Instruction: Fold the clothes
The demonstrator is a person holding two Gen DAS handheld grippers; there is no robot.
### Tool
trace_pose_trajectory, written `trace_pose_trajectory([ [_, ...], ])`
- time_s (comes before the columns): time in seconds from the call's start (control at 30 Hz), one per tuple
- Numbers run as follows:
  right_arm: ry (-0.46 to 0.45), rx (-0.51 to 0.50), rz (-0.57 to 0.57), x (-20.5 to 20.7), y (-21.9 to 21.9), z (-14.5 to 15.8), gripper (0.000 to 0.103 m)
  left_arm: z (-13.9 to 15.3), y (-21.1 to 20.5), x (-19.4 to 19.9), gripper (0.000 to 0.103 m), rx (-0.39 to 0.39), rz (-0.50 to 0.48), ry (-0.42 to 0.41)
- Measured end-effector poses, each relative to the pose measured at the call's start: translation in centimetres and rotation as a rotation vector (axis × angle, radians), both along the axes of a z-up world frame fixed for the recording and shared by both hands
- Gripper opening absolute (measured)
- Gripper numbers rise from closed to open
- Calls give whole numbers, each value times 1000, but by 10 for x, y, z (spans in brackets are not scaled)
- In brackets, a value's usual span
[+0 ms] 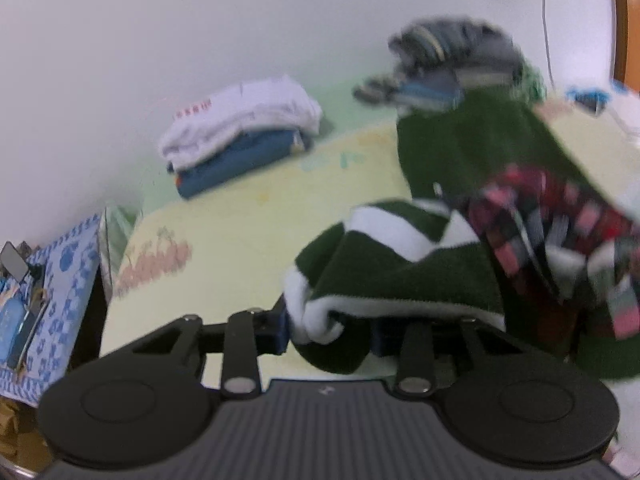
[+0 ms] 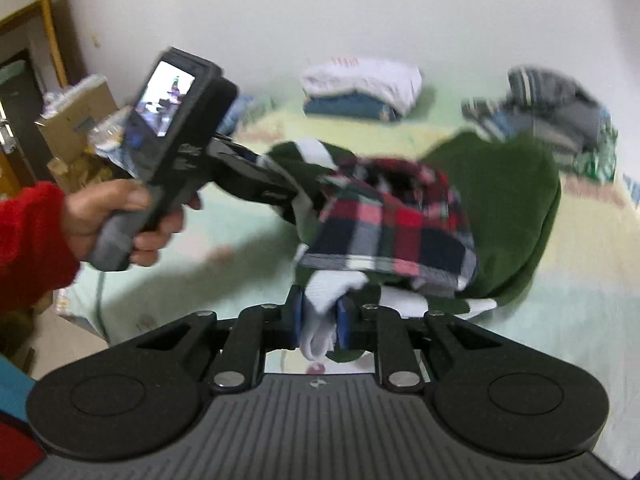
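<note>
Spanning both grippers, the green garment (image 2: 500,200) is held: left gripper (image 1: 332,328) and right gripper (image 2: 320,328) each clamped on white-trimmed edge, bulk toward 1 o'clock.

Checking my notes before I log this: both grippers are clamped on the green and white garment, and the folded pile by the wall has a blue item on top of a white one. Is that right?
Not quite. In the folded pile the white item lies on top of the blue one, as the left wrist view shows. The rest holds: the left gripper and right gripper are both clamped on the green and white garment.
</note>
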State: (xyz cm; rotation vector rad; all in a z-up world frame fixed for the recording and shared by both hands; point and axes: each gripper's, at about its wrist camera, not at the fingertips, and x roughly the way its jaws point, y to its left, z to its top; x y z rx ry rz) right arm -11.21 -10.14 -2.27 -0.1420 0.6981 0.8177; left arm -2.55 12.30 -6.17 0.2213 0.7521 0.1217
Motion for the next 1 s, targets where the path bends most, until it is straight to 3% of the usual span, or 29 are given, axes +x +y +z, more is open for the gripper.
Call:
trace_pose_trajectory([
  [0.13, -37, -4, 63, -15, 3, 14, 18, 6, 11, 8, 55, -15, 10, -13],
  [0.2, -13, 0, 87, -20, 11, 8, 18, -2, 17, 5, 59, -15, 6, 20],
  [0.3, 12, -90, 146, -24, 31, -10, 21, -15, 27, 1, 63, -14, 1, 71],
  [0.37, 29, -126, 143, -25, 37, -19, 21, -22, 32, -5, 73, -5, -9, 95],
  [0.43, 83, -104, 138, -19, 28, -14, 22, -22, 31, -23, 79, 36, -40, 85],
  [0.5, 136, -65, 140, -13, 14, -1, 31, -23, 30, -42, 87, 73, -65, 79],
  [0.57, 130, -24, 134, -6, -4, 16, 35, -19, 20, -55, 89, 73, -102, 68],
  [0.63, 87, 15, 73, 4, -20, 34, 41, -13, 6, -65, 89, 58, -143, 56],
  [0.7, 55, 41, -14, 20, -29, 42, 54, -7, -8, -76, 88, 43, -185, 43],
  [0.83, 42, 46, -116, 65, -21, 35, 54, 4, -36, -97, 95, 14, -269, 18],
  [1.0, 135, -3, -73, 121, 10, -4, 53, 17, -74, -120, 102, -18, -369, -10],
])
